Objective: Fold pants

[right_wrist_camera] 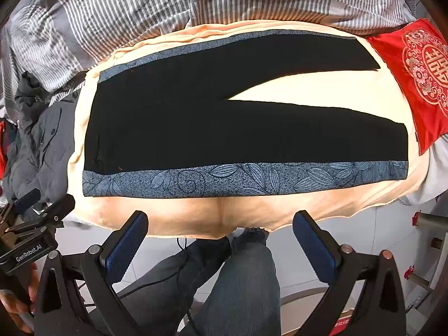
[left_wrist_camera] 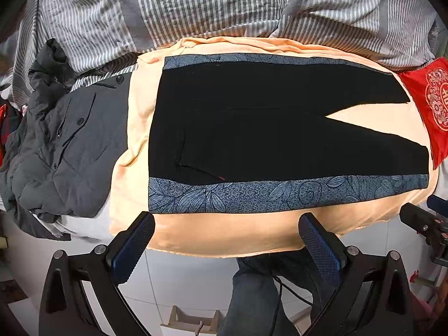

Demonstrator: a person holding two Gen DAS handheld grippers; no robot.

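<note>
A bed is seen in both views, covered at the back by a grey and white striped quilt that is bunched in thick folds. In front of the quilt a peach blanket is spread over the near part of the bed, and its front edge hangs over the side, above a floor of pale tiles.

The pants are laid flat on the peach blanket, unfolded, and take up most of it. They are black, with a blue band of leaf pattern along each outer side. The waist is turned to the left and the two legs are stretched to the right, where they are parted by a narrow wedge of bare blanket. The near blue band lies close to the front edge of the bed.

A dark grey padded jacket is heaped at the left end of the bed, just beside the waist of the pants but apart from them. A red embroidered cushion is placed at the right end, near the leg ends.

The legs of the person, in dark jeans, are seen below the bed edge.

The left gripper is held in front of the bed edge, with its fingers spread wide and nothing between them. The right gripper is held in the same way further right, also released and empty. The pants are touched by neither gripper.
</note>
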